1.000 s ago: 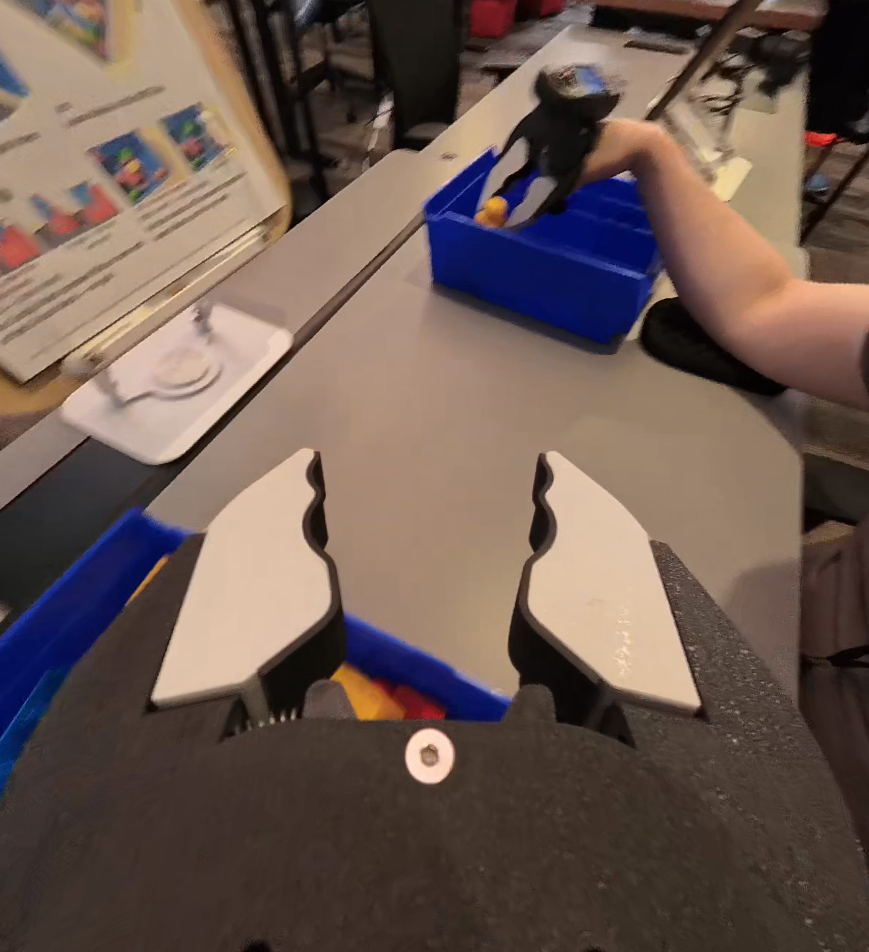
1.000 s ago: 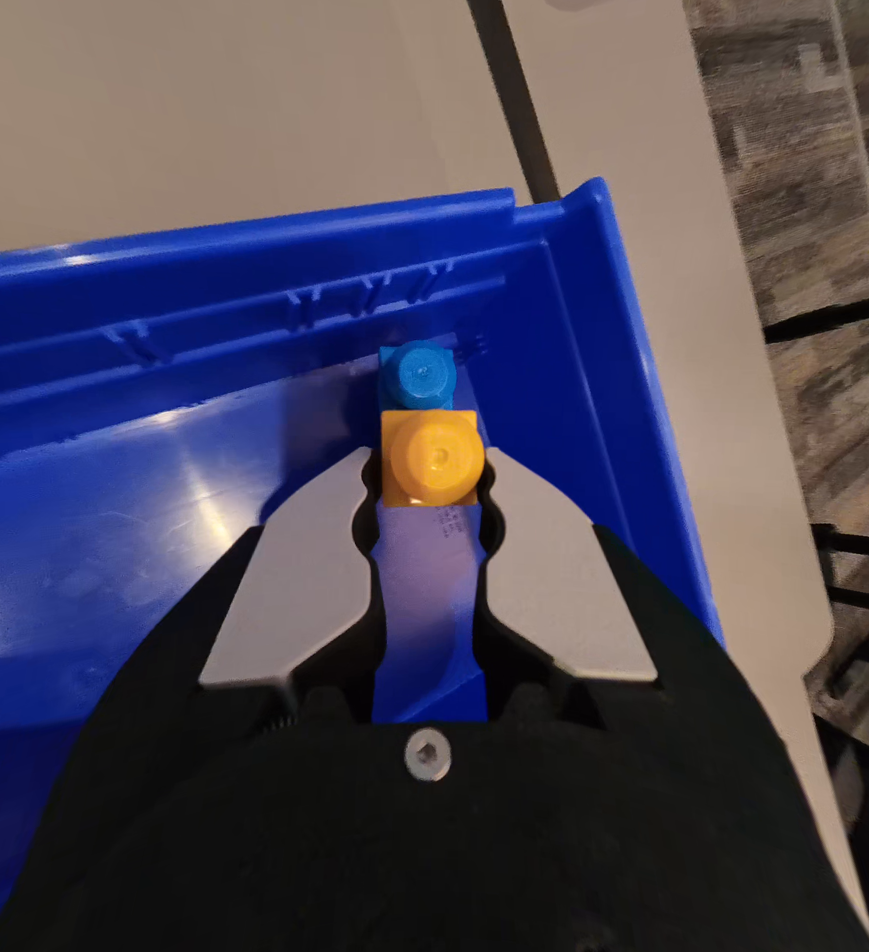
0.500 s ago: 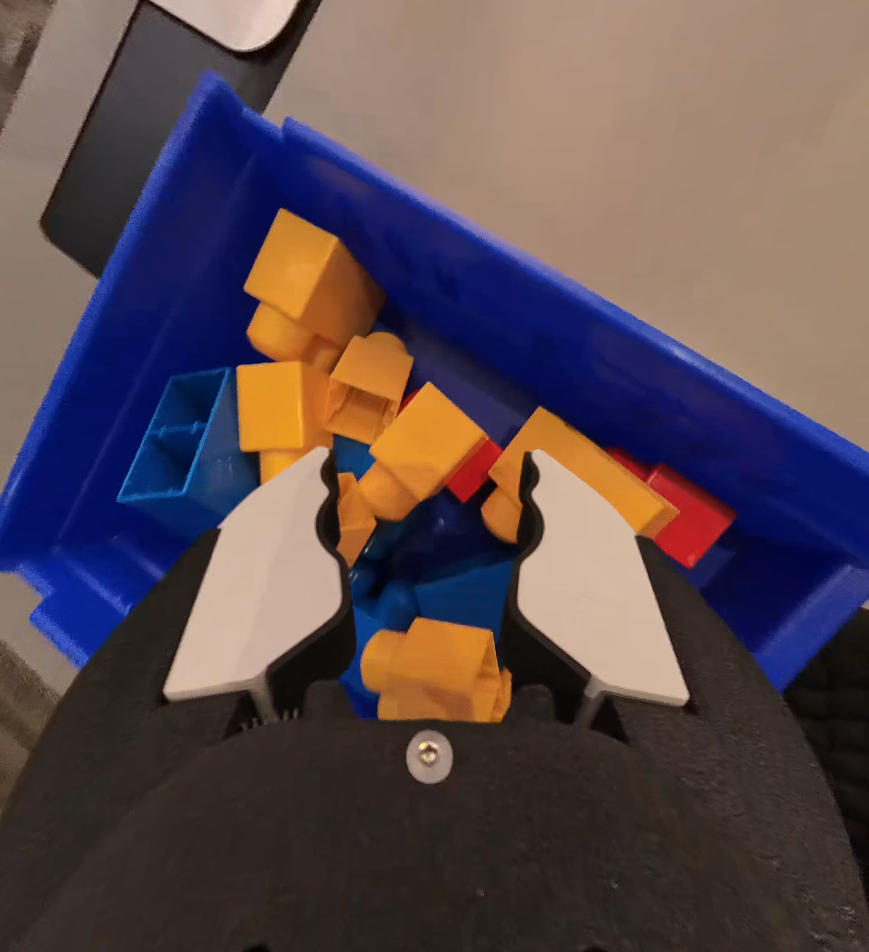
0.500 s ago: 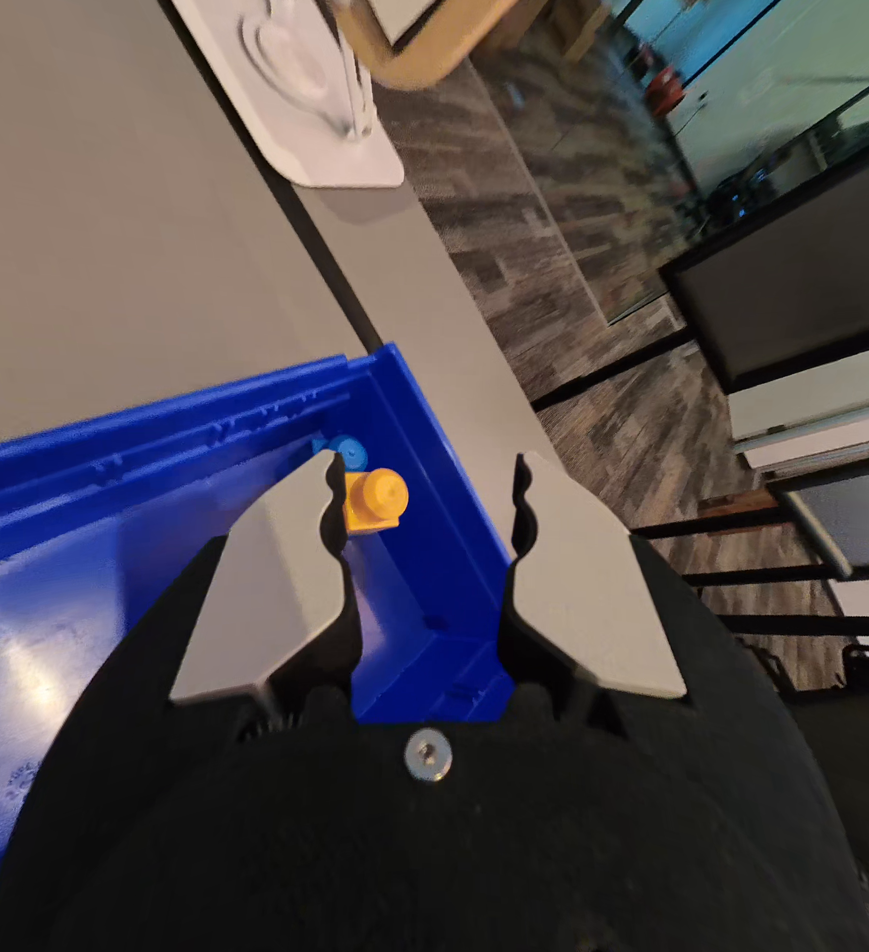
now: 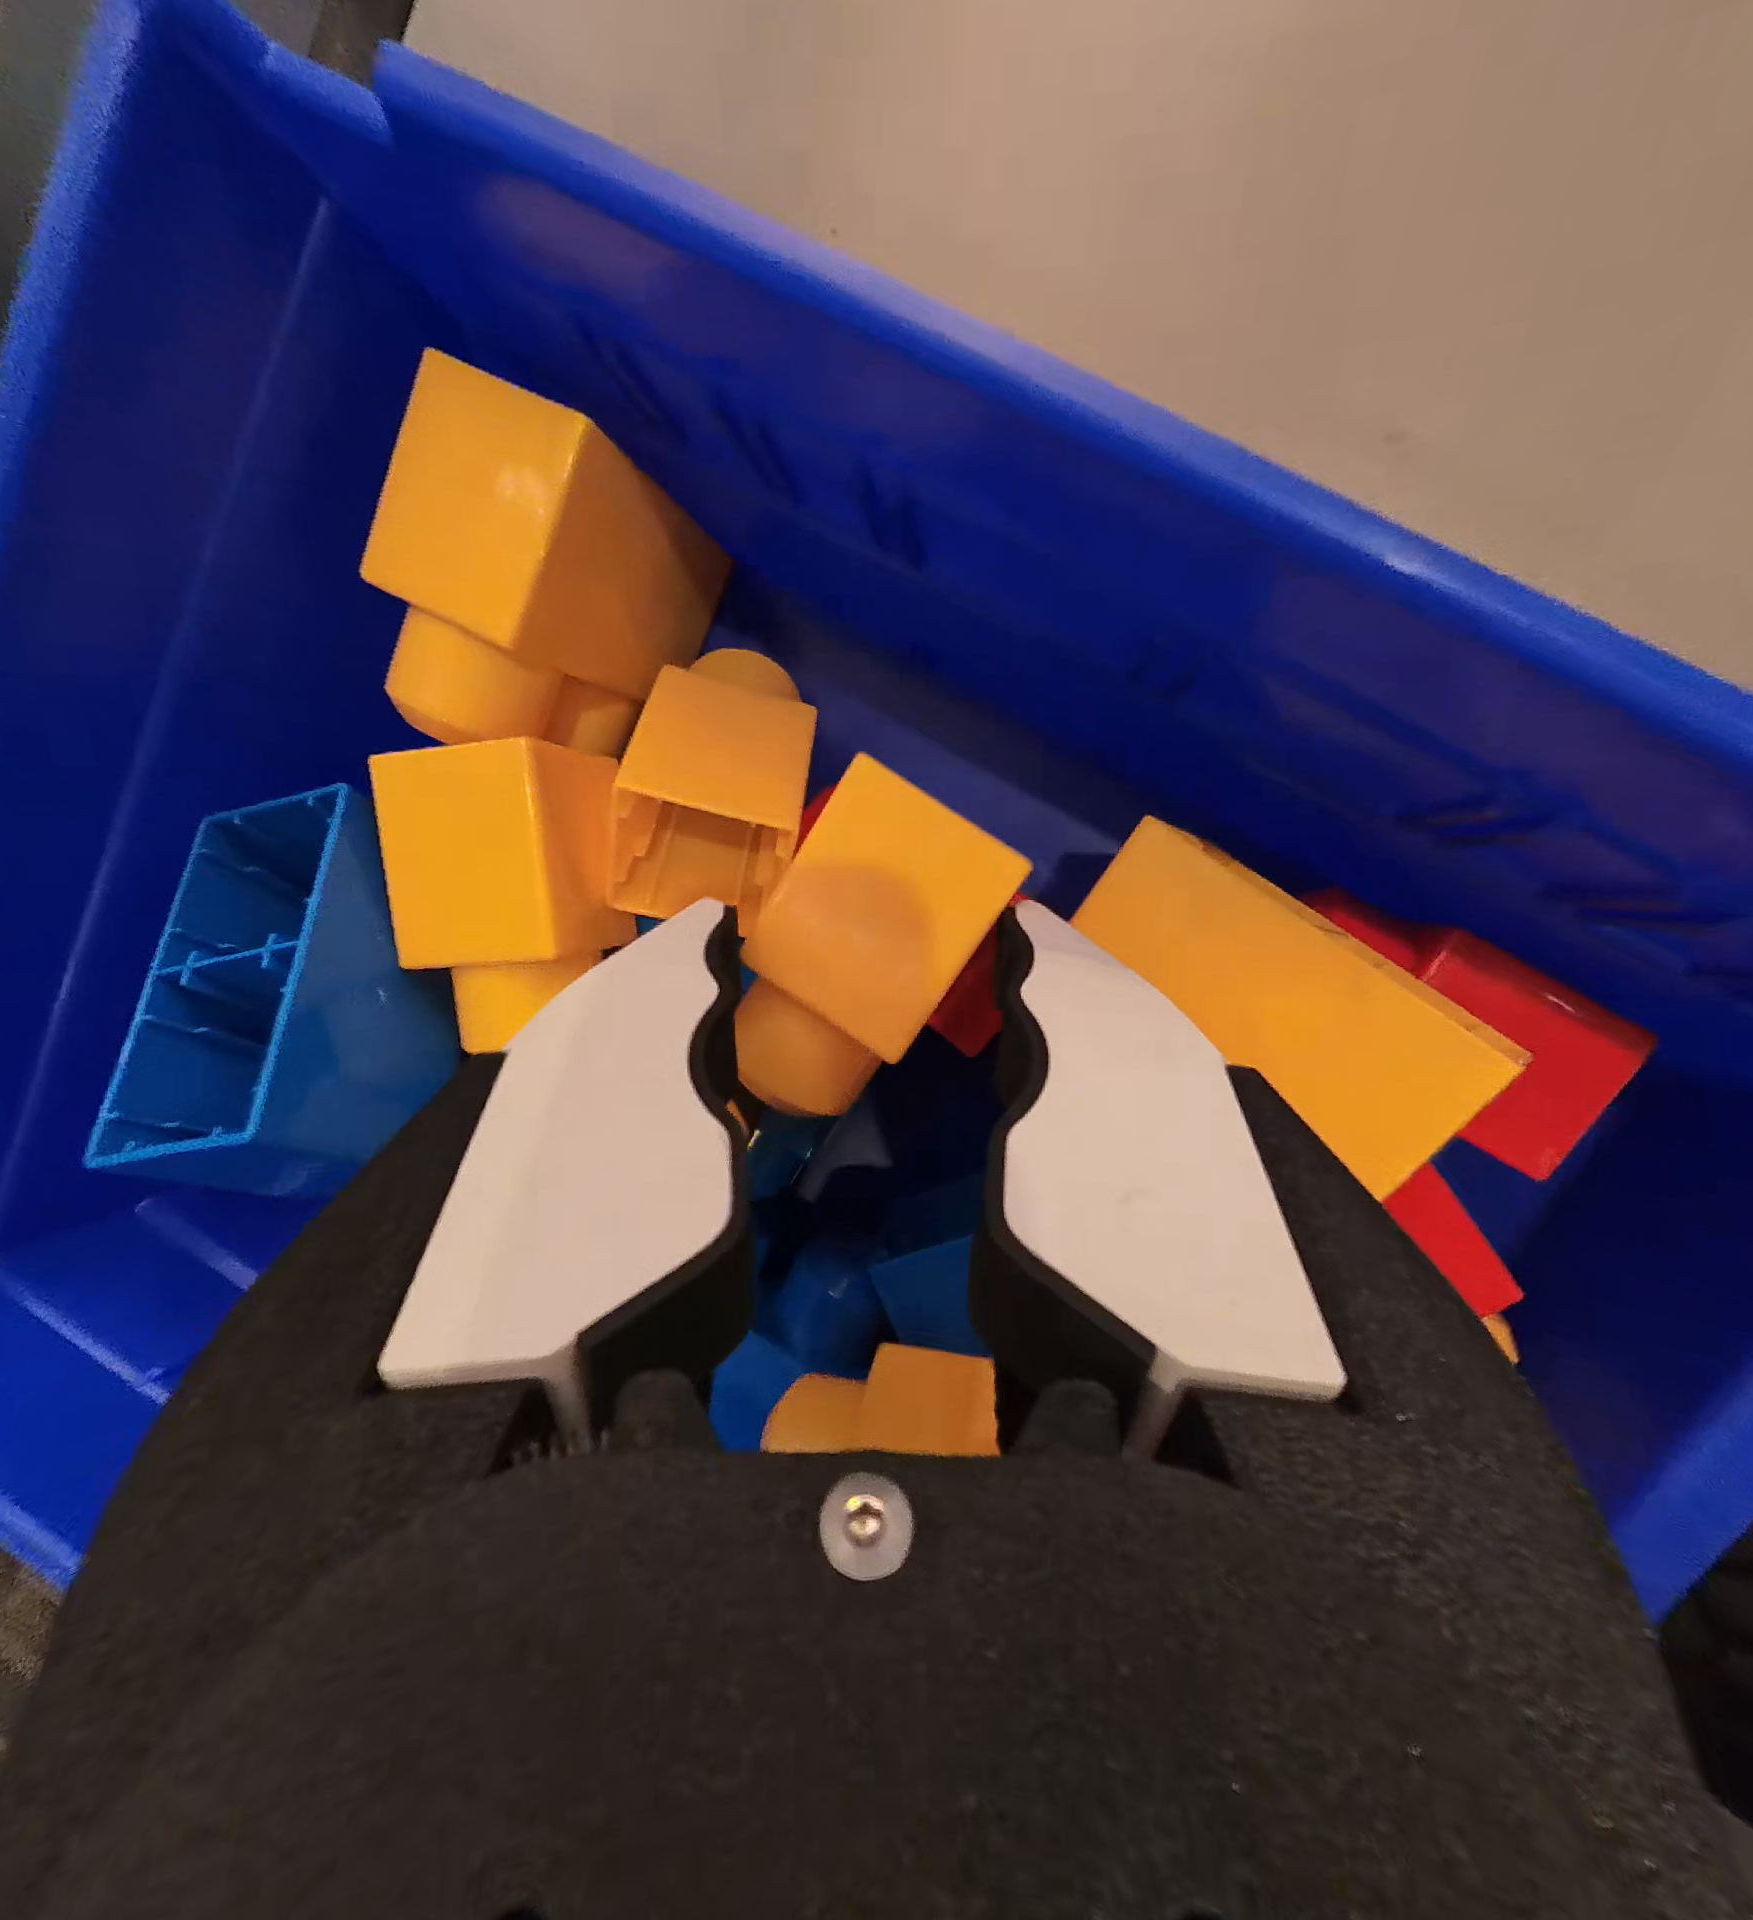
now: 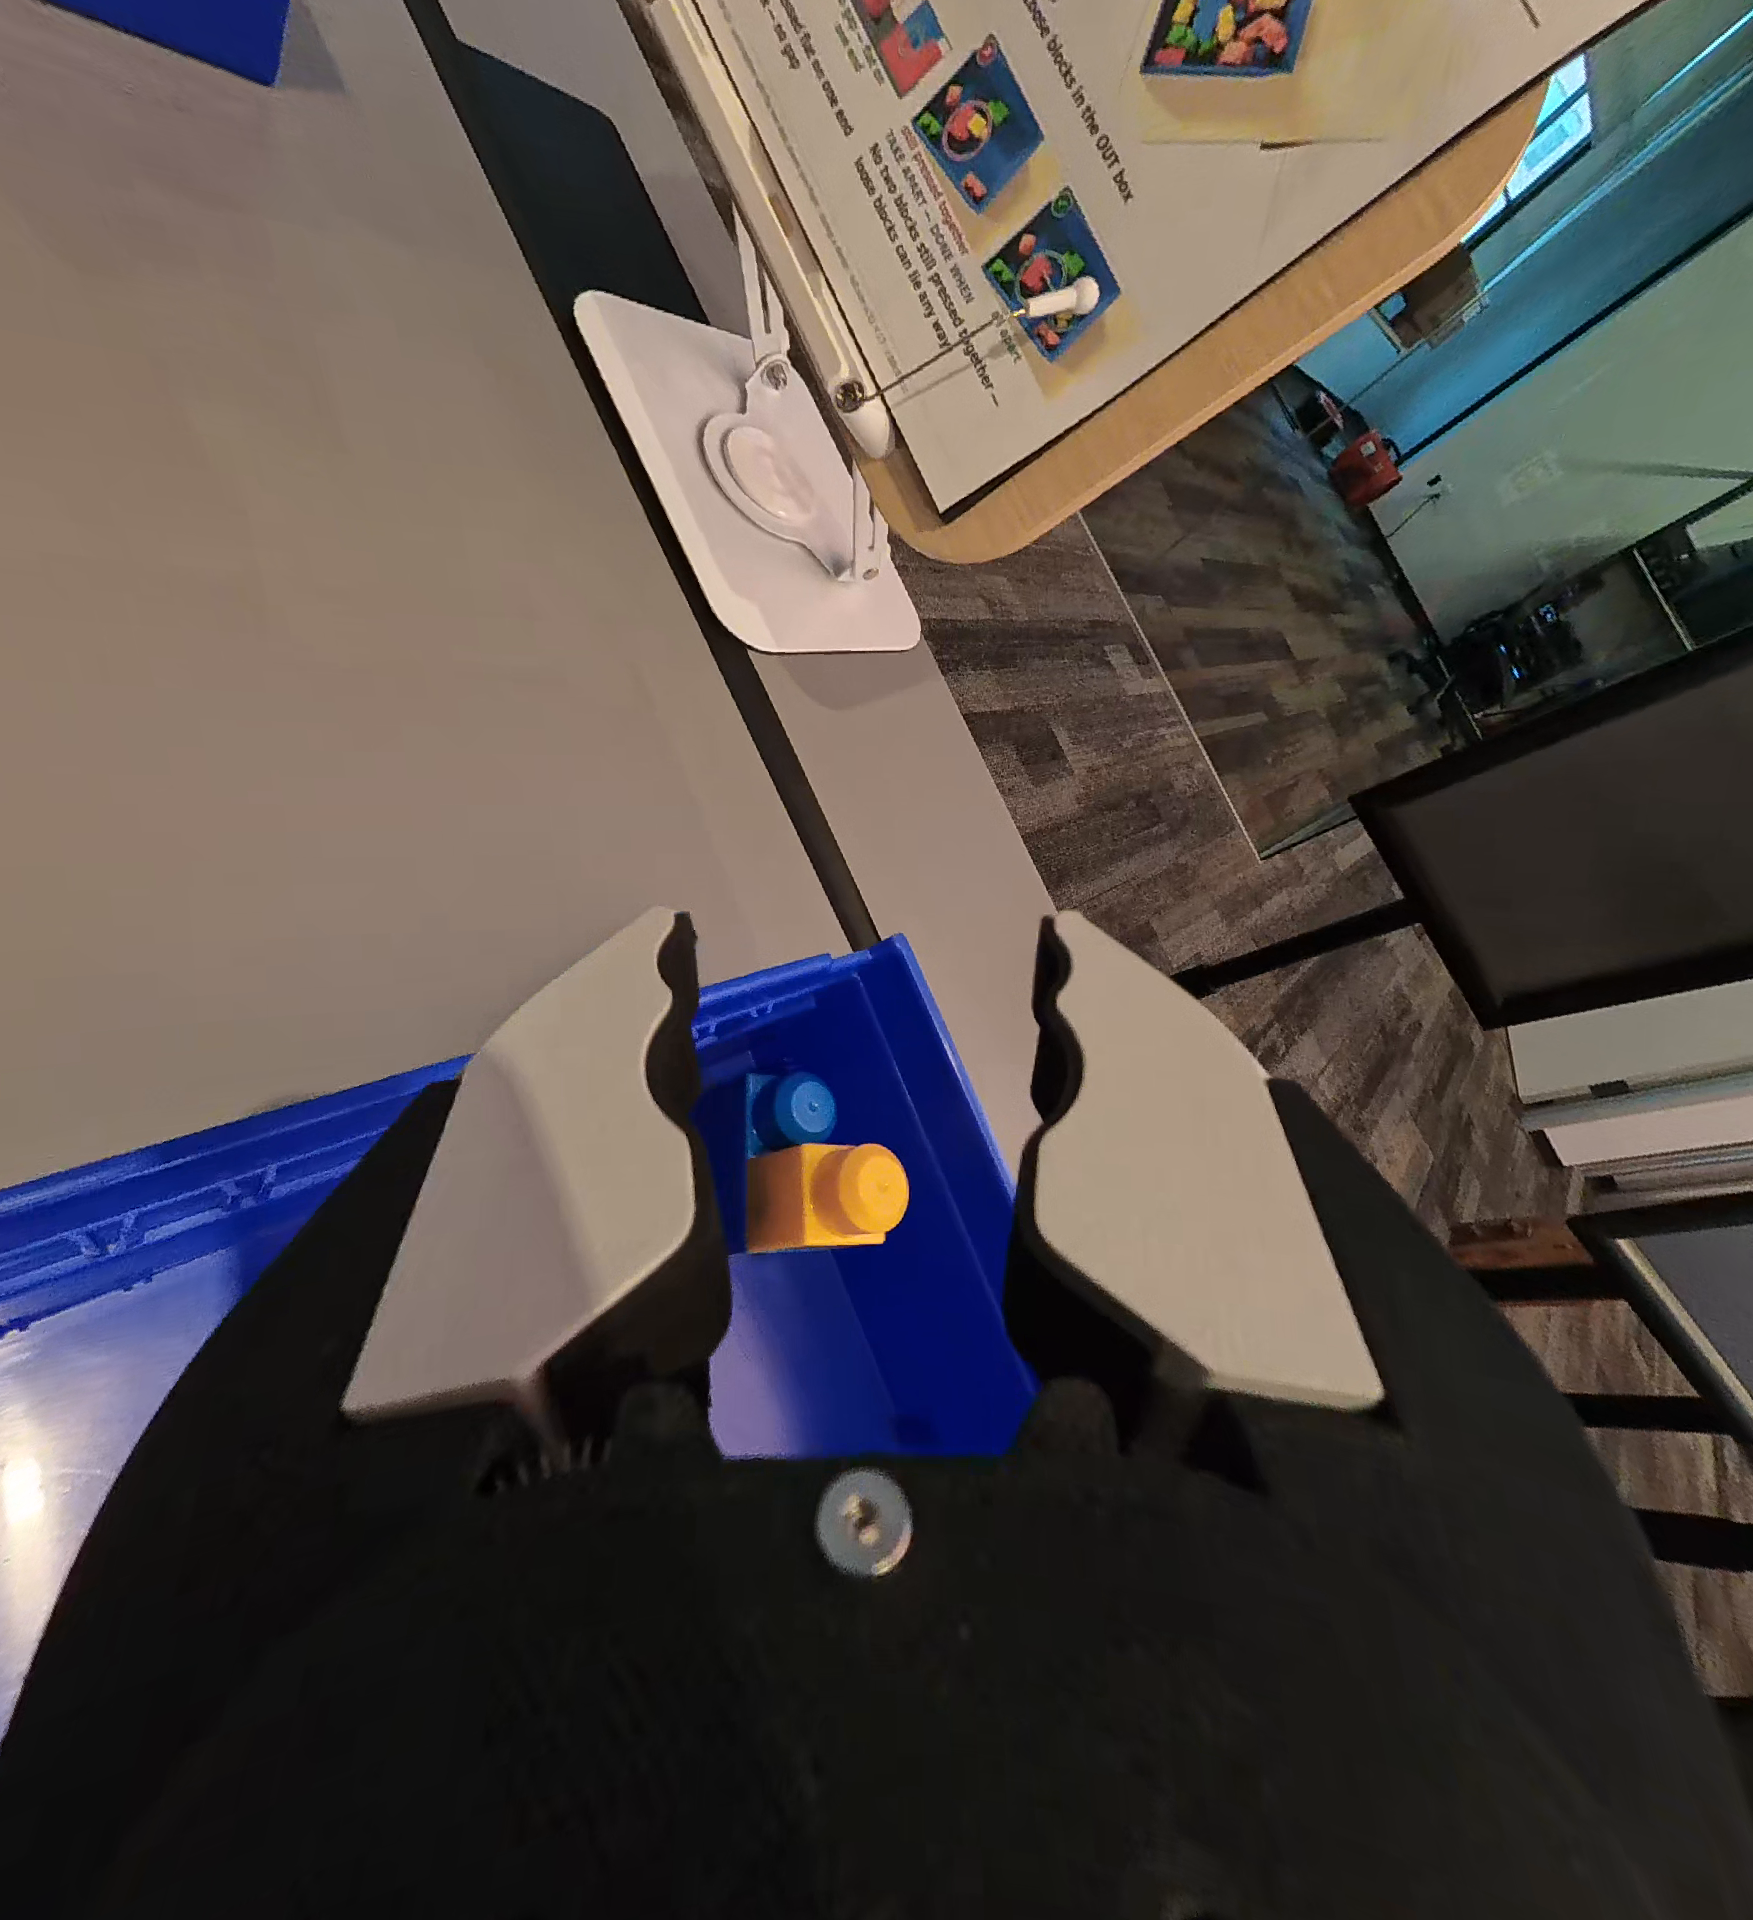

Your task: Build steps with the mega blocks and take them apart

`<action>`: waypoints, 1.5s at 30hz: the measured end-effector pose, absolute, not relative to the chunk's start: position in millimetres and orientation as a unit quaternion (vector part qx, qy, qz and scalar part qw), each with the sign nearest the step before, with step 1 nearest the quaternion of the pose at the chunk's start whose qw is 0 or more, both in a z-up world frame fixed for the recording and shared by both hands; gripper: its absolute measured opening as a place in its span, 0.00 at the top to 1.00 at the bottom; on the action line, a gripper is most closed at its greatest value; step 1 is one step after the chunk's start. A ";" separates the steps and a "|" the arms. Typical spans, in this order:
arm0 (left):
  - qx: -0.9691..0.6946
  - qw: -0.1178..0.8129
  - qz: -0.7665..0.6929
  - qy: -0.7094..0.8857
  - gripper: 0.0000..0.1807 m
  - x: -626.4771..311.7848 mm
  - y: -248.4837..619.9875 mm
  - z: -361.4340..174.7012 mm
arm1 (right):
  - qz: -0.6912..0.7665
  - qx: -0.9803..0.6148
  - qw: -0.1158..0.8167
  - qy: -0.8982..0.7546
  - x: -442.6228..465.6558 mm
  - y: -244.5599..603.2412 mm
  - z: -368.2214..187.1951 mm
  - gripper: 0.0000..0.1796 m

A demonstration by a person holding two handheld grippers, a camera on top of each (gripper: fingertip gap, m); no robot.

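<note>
left gripper (image 5: pixel 861 914) is spread wide around a yellow block (image 5: pixel 882 925) at 12 o'clock, not clamped yet, probably lined up for grabbing. right gripper (image 6: pixel 861 935) is held wide open and empty above its blue bin (image 6: pixel 176 1299).

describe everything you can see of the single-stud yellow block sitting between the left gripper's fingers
The yellow block is glossy moulded plastic: a cube-like body with one round stud pointing down toward the left finger. It lies tilted on top of the pile of yellow, blue and red blocks inside the blue bin. The left hand-held gripper is open around it; the stud sits close against the left finger's black pad, though contact is unclear. A red block peeks out behind its right edge.
</note>
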State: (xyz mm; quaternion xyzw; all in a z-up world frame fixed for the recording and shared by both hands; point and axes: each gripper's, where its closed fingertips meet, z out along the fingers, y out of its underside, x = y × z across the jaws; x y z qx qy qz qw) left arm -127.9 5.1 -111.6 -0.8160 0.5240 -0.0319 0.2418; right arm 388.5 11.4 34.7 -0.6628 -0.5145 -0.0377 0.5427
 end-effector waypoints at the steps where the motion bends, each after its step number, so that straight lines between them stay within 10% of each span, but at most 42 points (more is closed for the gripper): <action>1: -0.815 0.249 -0.032 0.522 0.74 -127.7 5.4 -107.6 | -0.038 -0.662 0.544 -0.514 388.6 11.4 35.1 0.65; 14: -0.691 0.472 -0.094 0.539 0.74 4.6 -35.4 33.3 | -0.044 -0.655 0.568 -0.497 398.4 6.4 49.8 0.65; 33: -0.688 0.258 -0.095 0.671 0.74 211.2 -59.4 -145.9 | -0.049 -0.669 0.542 -0.506 405.3 5.7 39.6 0.65; 45: -0.701 0.326 -0.134 0.620 0.66 184.1 -60.9 -69.2 | -0.047 -0.670 0.541 -0.506 406.9 7.1 37.5 0.65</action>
